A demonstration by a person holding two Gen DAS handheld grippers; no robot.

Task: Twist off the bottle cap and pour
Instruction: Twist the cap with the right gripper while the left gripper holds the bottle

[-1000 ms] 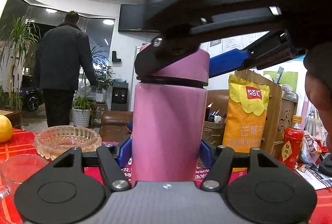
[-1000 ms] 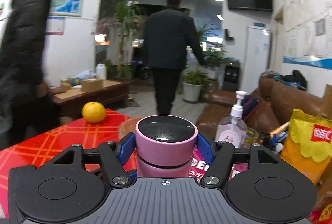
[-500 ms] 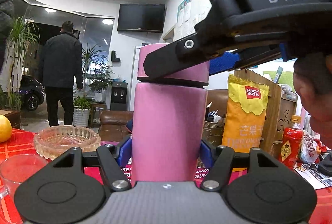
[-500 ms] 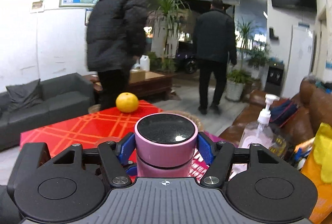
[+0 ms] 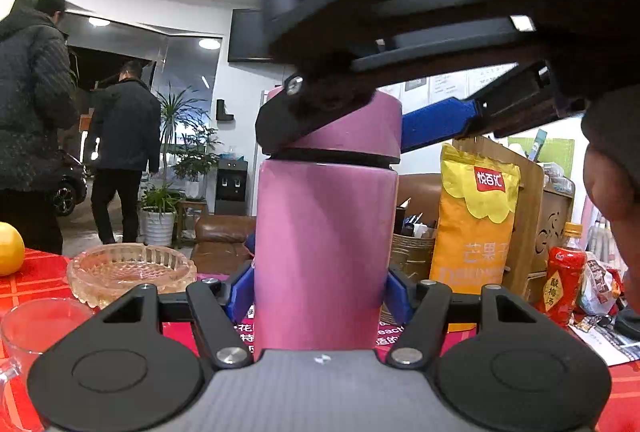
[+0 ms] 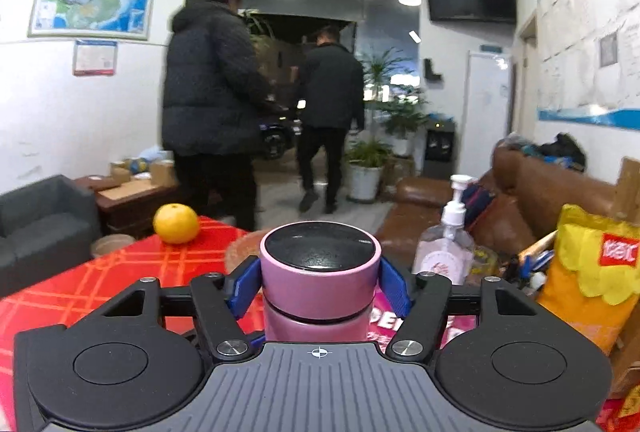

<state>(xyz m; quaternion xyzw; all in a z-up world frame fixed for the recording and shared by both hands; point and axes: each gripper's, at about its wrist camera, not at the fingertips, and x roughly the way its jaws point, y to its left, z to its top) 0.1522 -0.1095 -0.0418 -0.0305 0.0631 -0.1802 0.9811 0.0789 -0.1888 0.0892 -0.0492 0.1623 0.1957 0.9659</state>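
Note:
A pink bottle (image 5: 324, 252) stands upright on the red table. My left gripper (image 5: 320, 292) is shut on the bottle's body, its blue pads pressed on both sides. The pink cap (image 5: 352, 128) with a black top (image 6: 320, 246) sits on the bottle above a dark seam. My right gripper (image 6: 318, 286) is shut on the cap from the sides; in the left wrist view it looms over the cap (image 5: 420, 32). A clear glass cup (image 5: 36, 324) stands at the lower left of the left wrist view.
A glass ashtray (image 5: 128, 268) and an orange (image 6: 176, 223) sit on the red tablecloth (image 6: 120, 272). A yellow snack bag (image 5: 476, 220), a red drink bottle (image 5: 562, 280) and a pump bottle (image 6: 448, 248) stand on the right. Two people (image 6: 212, 92) walk behind.
My right gripper has swung back around the cap, first one way and then the other. The bottle and my left gripper stay put. People in the background have moved.

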